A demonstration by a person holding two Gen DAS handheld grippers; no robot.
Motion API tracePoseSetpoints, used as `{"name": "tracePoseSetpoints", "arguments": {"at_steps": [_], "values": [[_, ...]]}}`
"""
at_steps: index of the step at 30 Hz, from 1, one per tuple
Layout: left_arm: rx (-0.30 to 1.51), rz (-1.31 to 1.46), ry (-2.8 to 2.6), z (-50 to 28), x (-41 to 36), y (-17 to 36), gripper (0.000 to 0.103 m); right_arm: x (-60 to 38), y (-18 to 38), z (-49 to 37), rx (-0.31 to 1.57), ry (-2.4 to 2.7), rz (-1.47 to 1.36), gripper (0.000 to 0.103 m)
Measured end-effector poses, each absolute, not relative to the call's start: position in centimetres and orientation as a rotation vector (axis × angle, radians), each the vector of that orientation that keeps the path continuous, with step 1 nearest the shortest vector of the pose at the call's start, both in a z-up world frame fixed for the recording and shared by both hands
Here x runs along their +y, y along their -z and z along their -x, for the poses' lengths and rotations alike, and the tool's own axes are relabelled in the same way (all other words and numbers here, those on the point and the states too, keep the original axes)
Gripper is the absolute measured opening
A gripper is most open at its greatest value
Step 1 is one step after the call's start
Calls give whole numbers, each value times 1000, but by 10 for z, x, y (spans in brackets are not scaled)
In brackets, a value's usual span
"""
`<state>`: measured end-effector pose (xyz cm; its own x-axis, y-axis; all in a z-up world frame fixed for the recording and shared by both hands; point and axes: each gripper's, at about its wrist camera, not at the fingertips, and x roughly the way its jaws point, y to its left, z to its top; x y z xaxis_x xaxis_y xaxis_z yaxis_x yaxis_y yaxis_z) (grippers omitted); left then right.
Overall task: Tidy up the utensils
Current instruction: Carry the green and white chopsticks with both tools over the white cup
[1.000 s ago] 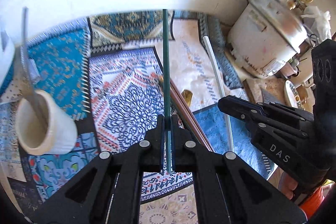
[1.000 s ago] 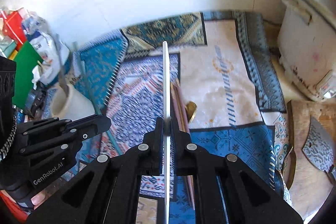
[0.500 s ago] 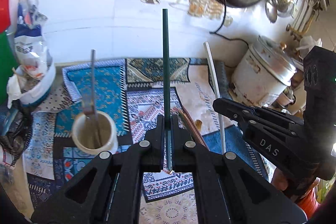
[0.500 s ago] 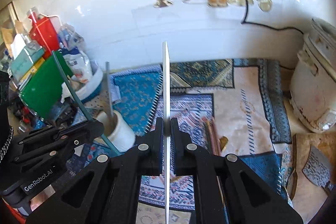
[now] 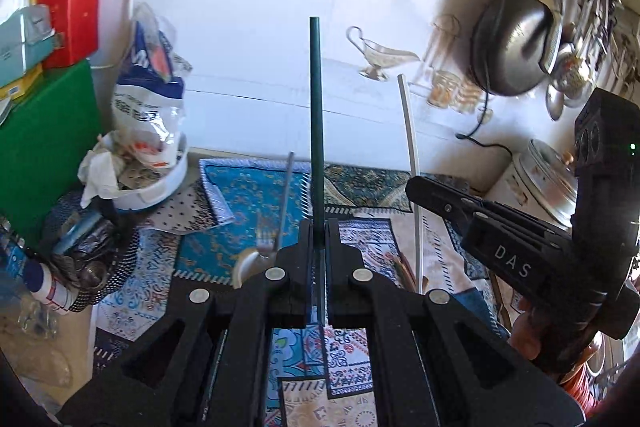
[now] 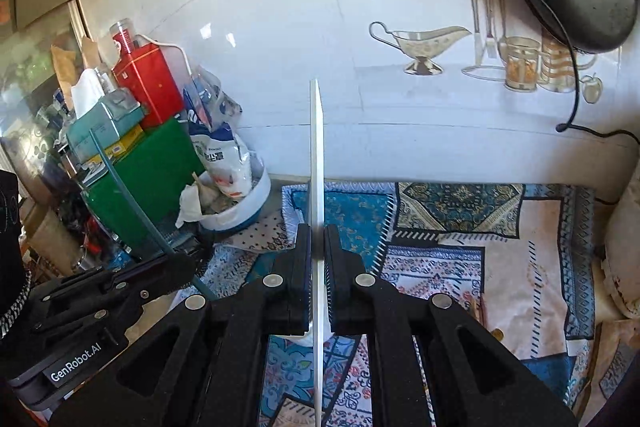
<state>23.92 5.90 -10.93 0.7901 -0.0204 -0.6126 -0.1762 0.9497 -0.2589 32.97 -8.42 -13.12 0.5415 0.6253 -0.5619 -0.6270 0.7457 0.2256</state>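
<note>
Upright, the thin dark green chopstick (image 5: 317,123) is pinched between the closed fingers of the left gripper (image 5: 319,227), its long axis running straight up past the white tiled wall (image 5: 248,27) with its free end well clear above the counter. Just to its right the slim white chopstick (image 6: 317,163) stands near vertical too, clamped in the right gripper (image 6: 317,239), tip pointing up at the wall and its lower end reaching down past the fingers. Below the left fingers sits a white ceramic cup (image 5: 250,265) with a metal fork (image 5: 280,203) leaning in it, mostly hidden. Brown wooden chopsticks (image 5: 402,267) lie on the blue patterned cloth (image 5: 236,195) between the grippers. Clutter crowds the left edge: a white bowl of packets (image 5: 160,183) and a green box (image 5: 44,131). A white rice cooker (image 5: 540,183) bounds the right side
</note>
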Motion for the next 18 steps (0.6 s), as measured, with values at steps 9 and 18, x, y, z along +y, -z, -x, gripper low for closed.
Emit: {"name": "tracePoseSetpoints", "arguments": {"at_steps": [9, 18], "values": [[654, 338, -178, -248, 91, 115, 3, -36, 141, -360, 673, -787, 4, 6], [686, 363, -232, -268, 109, 135, 3, -7, 168, -392, 680, -776, 3, 6]]}}
